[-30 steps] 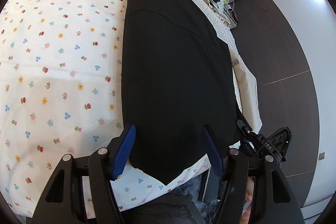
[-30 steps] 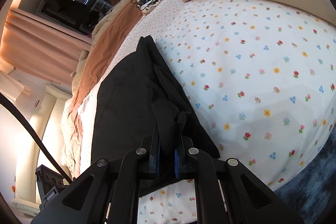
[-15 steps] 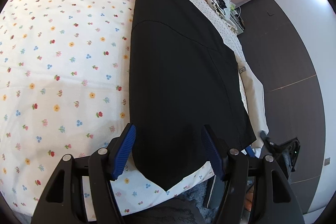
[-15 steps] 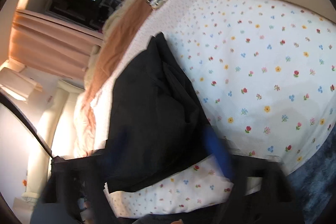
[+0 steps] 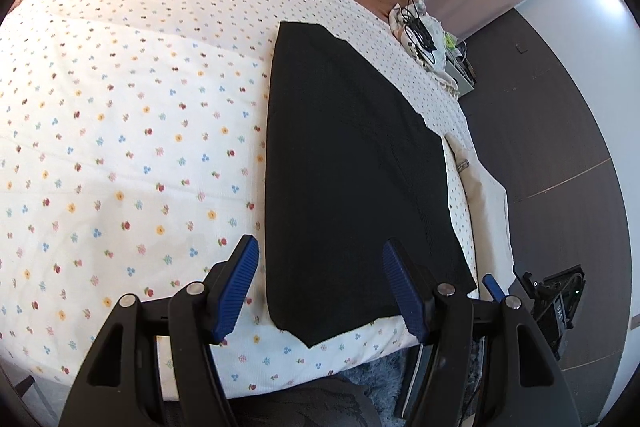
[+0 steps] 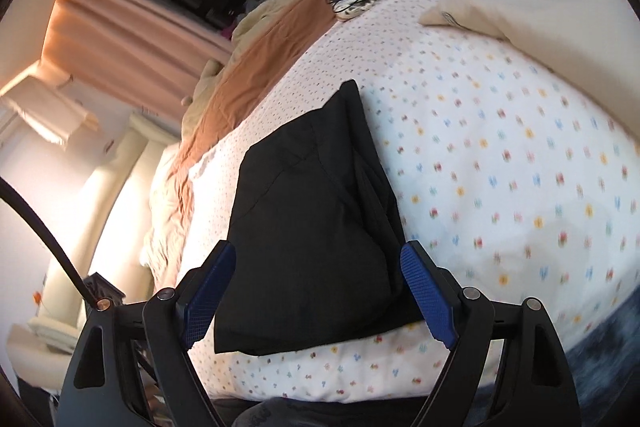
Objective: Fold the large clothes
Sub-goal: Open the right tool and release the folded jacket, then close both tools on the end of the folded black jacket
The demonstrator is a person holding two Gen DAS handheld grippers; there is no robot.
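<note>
Both grippers, left gripper (image 5: 320, 267) and right gripper (image 6: 318, 269), gape above black garment (image 5: 352, 167).

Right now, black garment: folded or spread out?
Folded. The black garment lies flat on the floral bedsheet as a compact panel, with layered edges visible along its right side in the right wrist view. Neither gripper holds it.

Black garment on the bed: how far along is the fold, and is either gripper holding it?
Done: the black garment lies folded into a flat, narrow panel on the floral bedspread. In hand: nothing; the left gripper is open above it, and the right gripper, jaws just opened, has no cloth between them. Left: probably another fold or smoothing.
</note>
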